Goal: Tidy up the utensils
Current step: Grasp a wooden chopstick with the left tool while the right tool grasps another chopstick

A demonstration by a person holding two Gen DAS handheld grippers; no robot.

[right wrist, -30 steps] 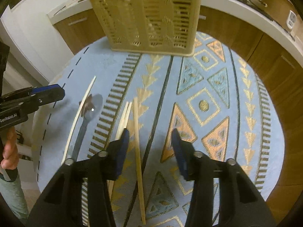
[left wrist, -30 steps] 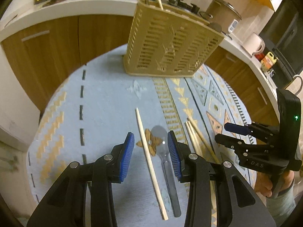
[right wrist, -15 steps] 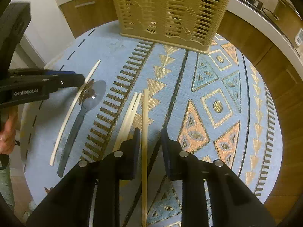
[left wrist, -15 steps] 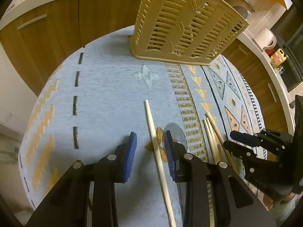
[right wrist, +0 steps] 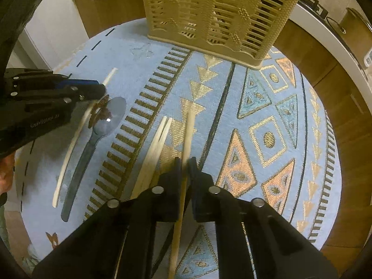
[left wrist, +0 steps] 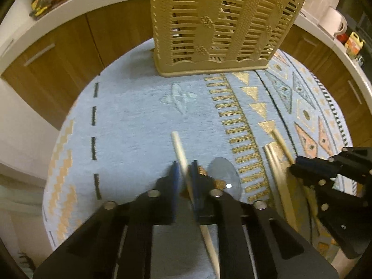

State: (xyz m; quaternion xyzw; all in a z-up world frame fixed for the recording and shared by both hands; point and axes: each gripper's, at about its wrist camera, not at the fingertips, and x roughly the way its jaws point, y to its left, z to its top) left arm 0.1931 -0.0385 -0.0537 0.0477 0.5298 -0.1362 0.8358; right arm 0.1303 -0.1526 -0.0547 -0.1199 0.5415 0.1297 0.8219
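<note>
My left gripper (left wrist: 185,171) is shut on a pale wooden chopstick (left wrist: 178,148) lying on the round table's blue patterned cloth (left wrist: 130,121); it also shows in the right wrist view (right wrist: 69,148). My right gripper (right wrist: 184,164) is shut on another wooden chopstick (right wrist: 189,130). Two more chopsticks (right wrist: 158,137) lie together just left of it. A clear grey plastic spoon (right wrist: 102,125) lies between the two grippers, bowl toward the basket. A beige slatted utensil basket (right wrist: 214,14) stands at the table's far side.
Wooden cabinets and a white counter (left wrist: 69,2) curve behind the table. A white mug (left wrist: 334,21) and bottles (left wrist: 354,44) stand on the counter at the right. The table edge (right wrist: 334,186) drops off on the right.
Both grippers have moved down and forward to the cloth and closed, the left on the lone chopstick, the right on the rightmost chopstick.
</note>
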